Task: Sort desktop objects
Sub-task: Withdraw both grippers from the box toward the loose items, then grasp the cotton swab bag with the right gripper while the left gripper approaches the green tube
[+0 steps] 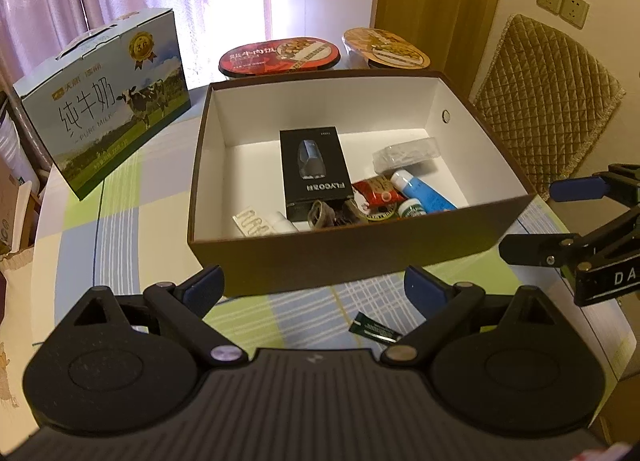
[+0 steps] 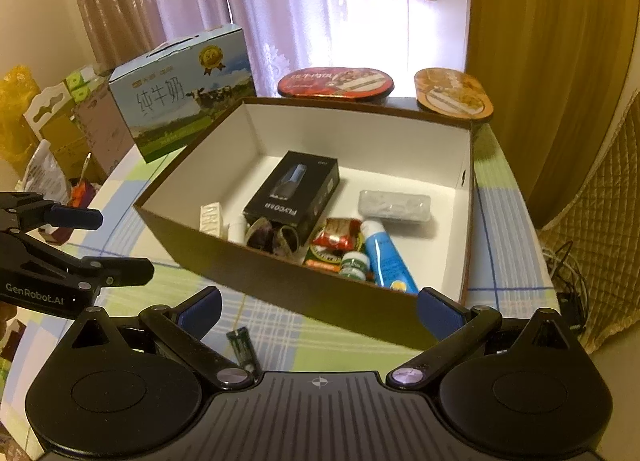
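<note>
Nearest, left gripper (image 1: 314, 287) and right gripper (image 2: 318, 309), both spread wide and empty, flank a small dark green packet (image 1: 375, 330), possibly a sachet, on the checked tablecloth (image 1: 120, 229). Beyond, the brown box (image 1: 280, 257) holds sorted items.

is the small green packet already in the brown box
No, the small green packet lies on the checked tablecloth in front of the brown box, outside its near wall.
</note>
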Demonstrator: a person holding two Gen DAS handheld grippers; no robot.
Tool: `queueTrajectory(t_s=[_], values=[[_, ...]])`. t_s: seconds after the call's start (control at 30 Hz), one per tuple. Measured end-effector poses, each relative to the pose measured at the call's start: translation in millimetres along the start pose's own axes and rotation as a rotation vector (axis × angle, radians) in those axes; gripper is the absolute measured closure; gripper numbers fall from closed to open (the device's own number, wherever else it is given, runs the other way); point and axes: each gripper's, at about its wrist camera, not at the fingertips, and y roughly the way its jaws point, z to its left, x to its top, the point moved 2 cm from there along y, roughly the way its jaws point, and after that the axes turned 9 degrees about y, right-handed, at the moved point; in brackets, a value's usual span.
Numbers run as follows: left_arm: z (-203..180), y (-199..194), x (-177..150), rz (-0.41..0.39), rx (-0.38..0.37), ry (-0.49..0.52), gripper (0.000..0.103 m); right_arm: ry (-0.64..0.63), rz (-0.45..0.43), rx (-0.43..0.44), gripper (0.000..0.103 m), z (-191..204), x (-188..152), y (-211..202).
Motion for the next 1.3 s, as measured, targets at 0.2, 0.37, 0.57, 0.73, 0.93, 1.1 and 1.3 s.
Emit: queueTrajectory(t_s=[0.2,0.37,0.57,0.73,0.93,1.1,1.3], values=[[-7,0,-17,0.021,-0.021,0.014,0.008,0.016,0.022,0.006,0.002,1,-15,0],[-14,4,-37,0.054,-0.032,0.027,0.008,0.037,0.041,0.014,0.002,0,-31,0],[-26,14,-66,0.108,-0.057,0.035,0.008,0.056,0.078,0.011,0.002,-6,-57,6],[-34,21,-85,0.151,-0.086,0.022,0.008,0.061,0.120,0.005,0.002,-13,-84,13],[-31,27,-101,0.201,-0.082,0.001,0.008,0.047,0.151,0.036,0.002,-10,-107,19],[-18,31,-113,0.238,-0.056,-0.034,0.008,0.010,0.165,0.075,0.002,4,-111,29],[5,33,-127,0.270,-0.005,-0.093,0.008,-0.084,0.169,0.139,0.023,25,-117,46]])
